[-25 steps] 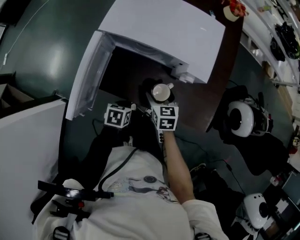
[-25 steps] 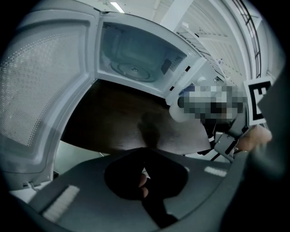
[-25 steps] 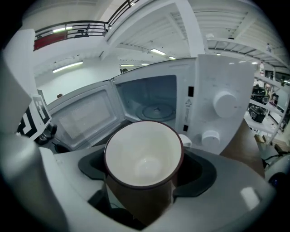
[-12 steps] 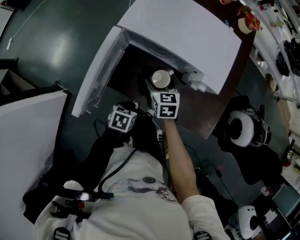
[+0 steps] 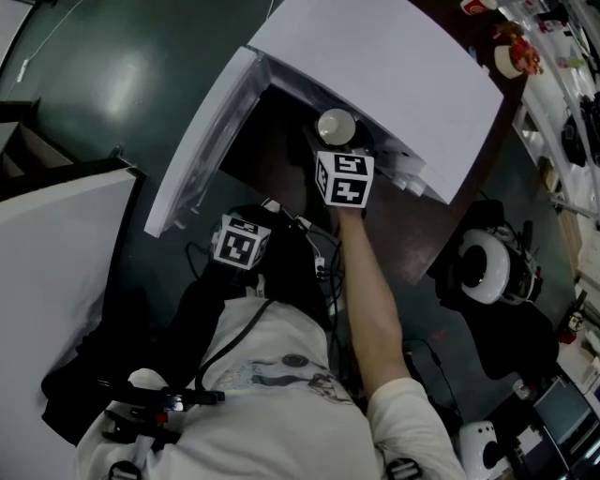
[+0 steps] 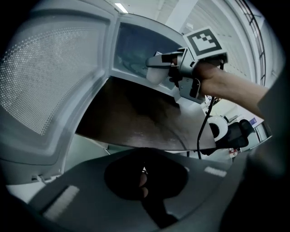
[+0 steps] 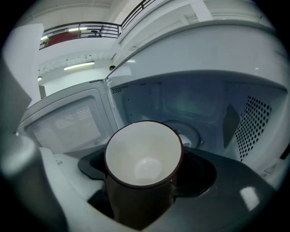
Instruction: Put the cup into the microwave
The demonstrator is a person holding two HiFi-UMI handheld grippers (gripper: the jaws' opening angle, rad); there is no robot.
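While the left hand-held gripper (image 6: pixel 144 181) is closed, the right hand-held gripper (image 7: pixel 145 179) pinches a dark, white-lined cup (image 7: pixel 144 156).

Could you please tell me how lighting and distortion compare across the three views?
Head view: dim overall, with the white microwave brightest. Left gripper view: heavy fisheye bending, black corners, glaring ceiling light. Right gripper view: fisheye too, soft even light, cup fairly sharp.

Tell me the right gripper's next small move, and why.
Probably ease the right gripper forward until the cup is over the turntable. The gripper is shut on the upright cup at the open mouth of the microwave, short of the turntable. The door is swung clear to the left, and nothing shows in the way.
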